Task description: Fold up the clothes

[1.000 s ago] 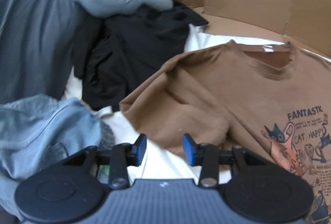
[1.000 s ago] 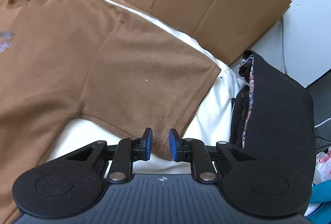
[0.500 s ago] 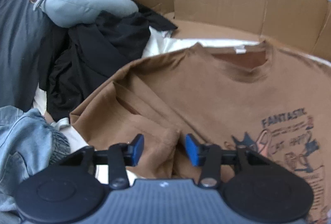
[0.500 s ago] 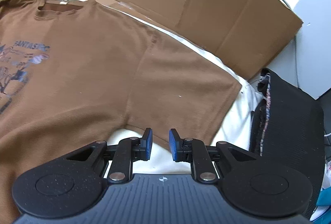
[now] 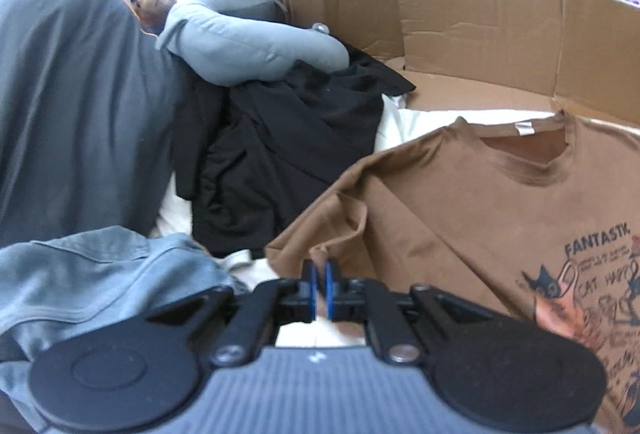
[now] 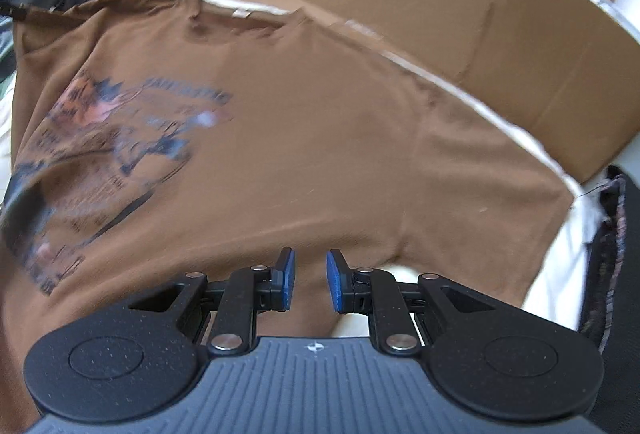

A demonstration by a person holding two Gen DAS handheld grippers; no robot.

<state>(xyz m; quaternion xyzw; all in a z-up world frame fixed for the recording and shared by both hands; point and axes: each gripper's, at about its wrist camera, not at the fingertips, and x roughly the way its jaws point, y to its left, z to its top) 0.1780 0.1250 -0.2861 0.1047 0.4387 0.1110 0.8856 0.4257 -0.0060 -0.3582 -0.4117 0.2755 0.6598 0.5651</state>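
Now the brown cotton T-shirt with the cat picture (image 5: 480, 201) lies face up on the white sheet (image 5: 424, 117), next to the black heap of clothes (image 5: 288, 153). The left gripper (image 5: 319, 288) has just been closing and now pinches the sleeve edge between its blue pads. The right gripper (image 6: 307, 282) hangs over the shirt's other side with its pads apart, holding nothing. I think the thin pinch could slip, and then the sleeve would drop and bunch up.
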